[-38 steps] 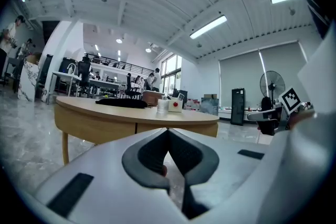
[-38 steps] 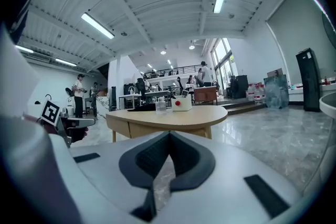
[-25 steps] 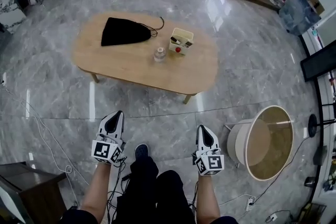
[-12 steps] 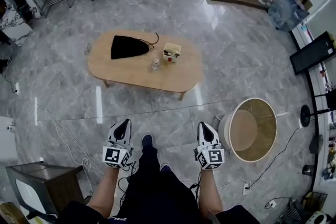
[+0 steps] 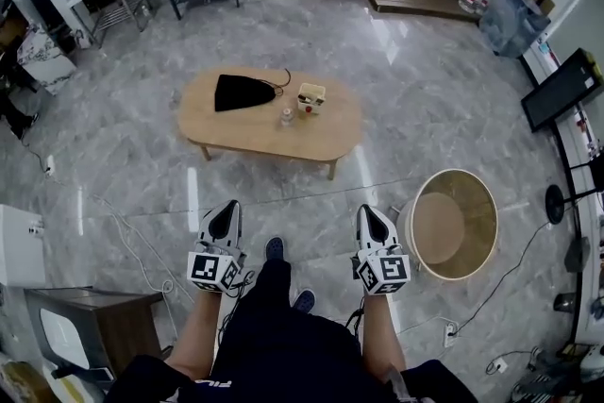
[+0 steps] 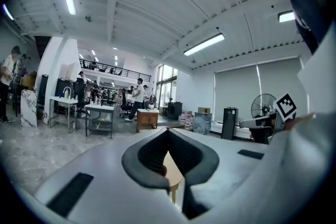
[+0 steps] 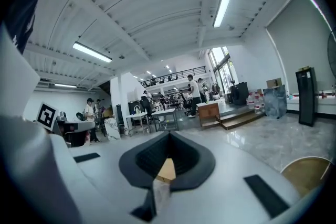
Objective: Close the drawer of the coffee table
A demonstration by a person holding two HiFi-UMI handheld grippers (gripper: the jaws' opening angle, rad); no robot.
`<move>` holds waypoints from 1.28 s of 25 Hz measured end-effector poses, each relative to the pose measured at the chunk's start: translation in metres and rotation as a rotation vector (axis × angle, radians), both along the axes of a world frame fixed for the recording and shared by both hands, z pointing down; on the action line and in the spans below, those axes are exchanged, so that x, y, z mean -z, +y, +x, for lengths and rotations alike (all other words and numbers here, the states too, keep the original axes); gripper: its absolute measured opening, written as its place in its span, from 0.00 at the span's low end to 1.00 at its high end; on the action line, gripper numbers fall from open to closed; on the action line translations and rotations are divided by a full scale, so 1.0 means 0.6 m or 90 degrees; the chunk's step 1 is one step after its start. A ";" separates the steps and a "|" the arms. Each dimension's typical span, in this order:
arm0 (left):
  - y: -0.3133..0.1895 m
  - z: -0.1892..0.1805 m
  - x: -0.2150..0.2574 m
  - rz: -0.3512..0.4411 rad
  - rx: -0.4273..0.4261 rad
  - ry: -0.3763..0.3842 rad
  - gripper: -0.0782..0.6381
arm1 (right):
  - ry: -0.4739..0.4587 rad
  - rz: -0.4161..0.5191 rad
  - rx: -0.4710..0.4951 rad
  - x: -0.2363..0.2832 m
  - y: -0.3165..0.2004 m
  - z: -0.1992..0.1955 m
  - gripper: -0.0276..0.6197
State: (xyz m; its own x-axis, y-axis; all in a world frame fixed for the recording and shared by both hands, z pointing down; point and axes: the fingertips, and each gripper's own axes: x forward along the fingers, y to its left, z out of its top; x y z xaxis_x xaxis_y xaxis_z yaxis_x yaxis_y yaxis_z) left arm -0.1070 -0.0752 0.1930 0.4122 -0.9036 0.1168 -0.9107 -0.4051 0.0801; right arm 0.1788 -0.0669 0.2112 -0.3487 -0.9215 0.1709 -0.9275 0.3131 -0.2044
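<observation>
White left gripper (image 5: 226, 209) and white right gripper (image 5: 371, 213) hovered, jaws pressed together, empty, well apart from the oval light-wood coffee table (image 5: 316, 135).

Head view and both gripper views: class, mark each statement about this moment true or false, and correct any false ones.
1. A black bag lies on the coffee table. True.
2. The left gripper touches the coffee table. False: it hangs well short of the table, apart from it.
3. The right gripper has its jaws together with nothing between them. True.
4. The round table stands on the left gripper's side. False: it stands on the right gripper's side.
</observation>
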 end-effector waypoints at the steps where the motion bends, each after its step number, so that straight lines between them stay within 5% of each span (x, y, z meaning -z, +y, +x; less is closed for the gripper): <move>1: 0.011 0.001 0.012 0.005 0.004 0.001 0.14 | 0.004 0.004 0.003 0.009 0.010 0.003 0.08; 15: 0.176 0.010 0.019 -0.021 0.026 -0.010 0.14 | 0.041 -0.003 0.046 0.050 0.144 -0.004 0.08; 32: 0.159 -0.037 0.028 -0.036 -0.019 -0.007 0.14 | 0.038 -0.017 0.013 0.070 0.145 -0.063 0.08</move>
State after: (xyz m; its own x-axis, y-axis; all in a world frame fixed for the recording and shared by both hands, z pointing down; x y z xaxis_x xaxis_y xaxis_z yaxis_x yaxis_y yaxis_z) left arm -0.1294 0.0201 0.1764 0.4370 -0.8827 0.1726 -0.8994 -0.4270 0.0936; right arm 0.1407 0.0204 0.1694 -0.3557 -0.9092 0.2163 -0.9317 0.3268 -0.1582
